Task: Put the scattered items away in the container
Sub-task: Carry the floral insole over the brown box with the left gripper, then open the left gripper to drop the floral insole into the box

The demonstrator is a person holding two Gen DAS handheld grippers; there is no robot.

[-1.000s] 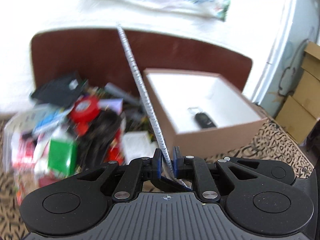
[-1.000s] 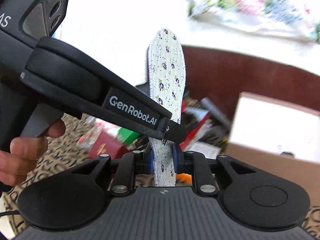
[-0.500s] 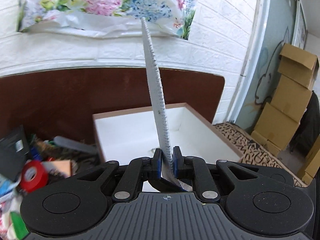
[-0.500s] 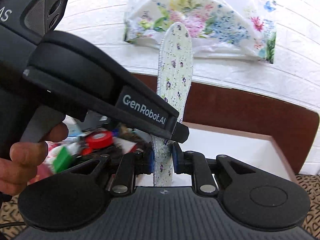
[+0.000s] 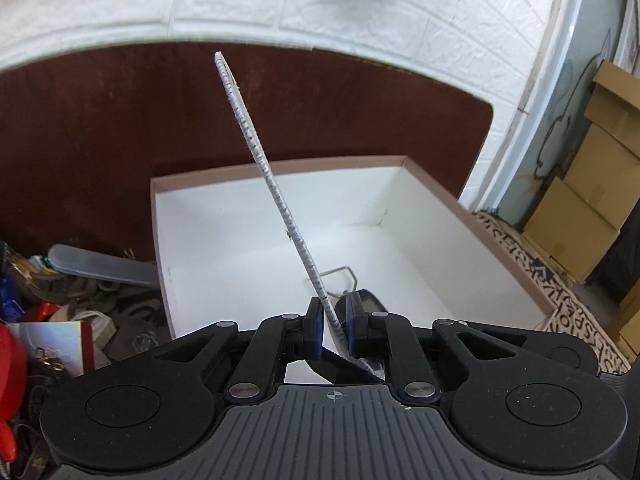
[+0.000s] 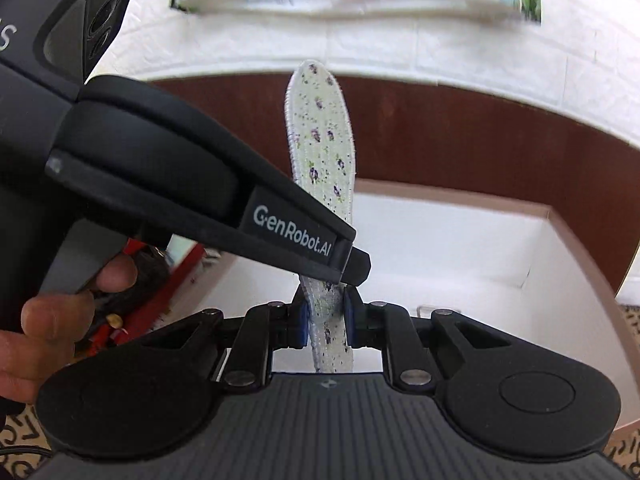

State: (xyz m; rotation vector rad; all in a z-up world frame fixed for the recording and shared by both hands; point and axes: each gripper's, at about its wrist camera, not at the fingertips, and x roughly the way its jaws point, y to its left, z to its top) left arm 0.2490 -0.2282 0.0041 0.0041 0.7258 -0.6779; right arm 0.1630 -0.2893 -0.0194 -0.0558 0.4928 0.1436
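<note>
The left claw [image 5: 334, 330] is clenched on the heel end of a thin white fabric insole with small purple flowers [image 5: 264, 172], which stands nearly upright and tilts left above the open white cardboard box with a brown rim [image 5: 472, 216]. The right claw [image 6: 325, 326] also brackets the insole [image 6: 322, 136], but I cannot tell whether it truly pinches. A black key fob on a wire ring [image 5: 370, 300] already lies inside. To finish well, lower the heel toward the box floor, tip the insole flat, then release both claws together. The cluttered pile [image 5: 60, 320] waits left of the box.
</note>
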